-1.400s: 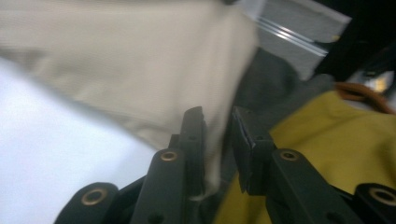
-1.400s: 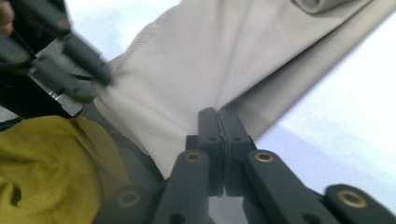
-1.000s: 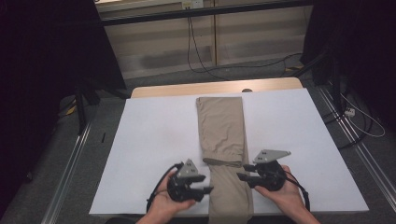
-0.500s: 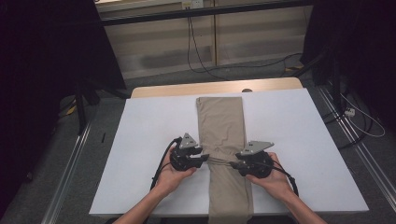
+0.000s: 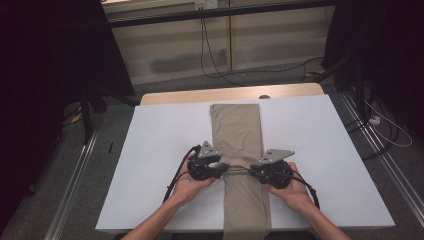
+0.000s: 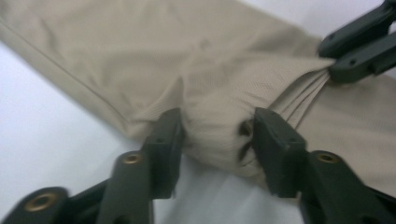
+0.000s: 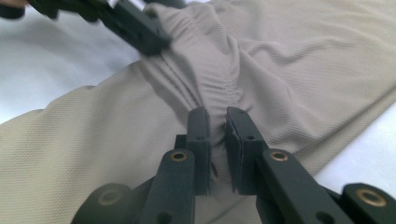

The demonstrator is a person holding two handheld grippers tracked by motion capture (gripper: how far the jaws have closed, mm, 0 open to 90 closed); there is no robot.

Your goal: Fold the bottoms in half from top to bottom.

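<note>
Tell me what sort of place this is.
Probably a lab or recording workspace, not a home: a white-topped table on a metal frame, loose cables on a bare floor, dark curtains at both sides.

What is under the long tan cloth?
The tan cloth lies on a white sheet covering the table. A strip of wooden tabletop peeks out behind. What lies right beneath the cloth is covered.

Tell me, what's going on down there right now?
Left gripper pinching the tan cloth at its left edge, bunching it. Right gripper has just closed on the right edge. Cloth lies on the white table; nothing in the way.
</note>
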